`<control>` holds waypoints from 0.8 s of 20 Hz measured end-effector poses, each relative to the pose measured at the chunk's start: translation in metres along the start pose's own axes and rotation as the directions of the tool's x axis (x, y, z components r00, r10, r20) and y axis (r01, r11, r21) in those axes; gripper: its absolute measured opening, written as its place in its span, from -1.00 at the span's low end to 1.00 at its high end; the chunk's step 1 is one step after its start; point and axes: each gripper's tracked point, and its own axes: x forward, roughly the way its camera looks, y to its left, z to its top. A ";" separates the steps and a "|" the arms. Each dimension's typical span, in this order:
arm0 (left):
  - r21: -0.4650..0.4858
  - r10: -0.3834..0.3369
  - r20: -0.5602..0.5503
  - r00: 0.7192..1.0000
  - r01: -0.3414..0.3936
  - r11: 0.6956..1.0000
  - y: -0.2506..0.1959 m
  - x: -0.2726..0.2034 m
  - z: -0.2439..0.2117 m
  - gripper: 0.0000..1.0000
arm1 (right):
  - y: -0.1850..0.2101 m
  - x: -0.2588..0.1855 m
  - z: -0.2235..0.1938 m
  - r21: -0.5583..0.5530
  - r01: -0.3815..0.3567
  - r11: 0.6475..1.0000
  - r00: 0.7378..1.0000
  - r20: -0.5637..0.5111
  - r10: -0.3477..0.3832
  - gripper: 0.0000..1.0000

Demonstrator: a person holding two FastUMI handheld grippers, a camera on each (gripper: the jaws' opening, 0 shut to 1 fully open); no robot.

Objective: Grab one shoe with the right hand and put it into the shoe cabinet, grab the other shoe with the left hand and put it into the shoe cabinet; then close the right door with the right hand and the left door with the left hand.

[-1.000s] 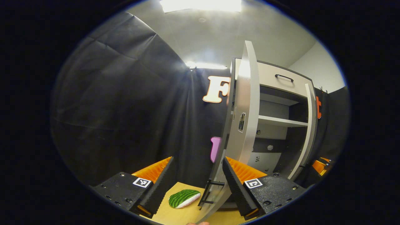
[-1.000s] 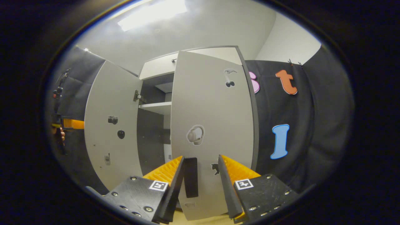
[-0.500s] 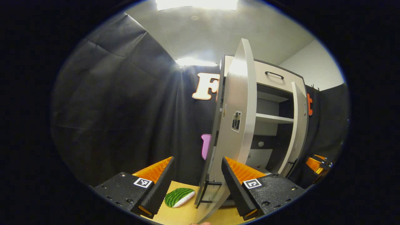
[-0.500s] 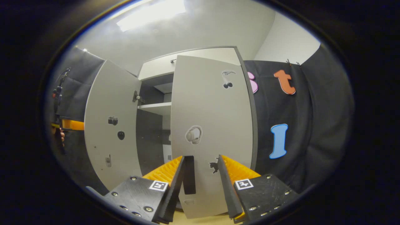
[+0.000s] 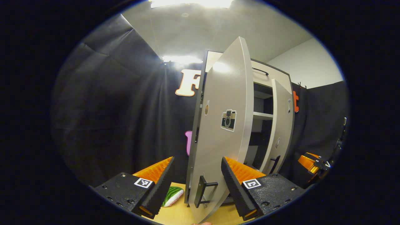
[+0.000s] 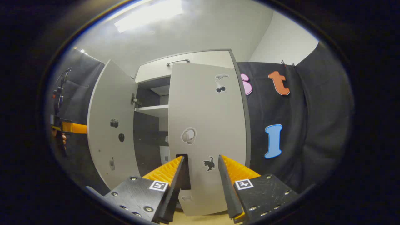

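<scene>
Both doors ajar: left door [image 5: 223, 137] between left gripper [image 5: 195, 182] fingers.

Left gripper view: low, close, angled up along the left door [image 5: 223, 131] toward the cabinet [image 5: 264, 103]. Right gripper view: low, close, facing the right door [image 6: 206, 134] squarely. Shared: both doors, the shelf [image 6: 153, 110].
</scene>
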 end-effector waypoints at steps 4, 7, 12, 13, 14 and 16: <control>-0.023 -0.084 -0.008 0.996 0.084 0.996 -0.031 0.012 -0.007 0.79 | -0.012 -0.011 -0.001 -0.016 0.034 0.999 0.999 -0.007 -0.034 0.19; 0.008 -0.119 0.004 0.993 0.119 0.993 -0.048 0.018 -0.008 0.79 | -0.019 -0.016 0.003 -0.026 0.054 0.998 0.999 -0.002 -0.054 0.19; 0.051 -0.153 0.010 0.988 0.152 0.987 -0.060 0.033 -0.010 0.79 | -0.019 -0.022 0.006 -0.025 0.059 0.998 0.998 0.007 -0.059 0.19; 0.053 -0.156 0.008 0.988 0.156 0.986 -0.068 0.037 -0.009 0.79 | -0.019 -0.023 0.007 -0.028 0.059 0.998 0.998 0.007 -0.059 0.19; 0.053 -0.163 0.005 0.987 0.163 0.985 -0.072 0.039 -0.011 0.80 | -0.019 -0.025 0.006 -0.033 0.060 0.998 0.998 0.006 -0.059 0.26; 0.041 -0.179 0.004 0.984 0.179 0.983 -0.080 0.043 -0.013 0.81 | -0.022 -0.028 0.004 -0.041 0.067 0.997 0.998 0.002 -0.067 0.26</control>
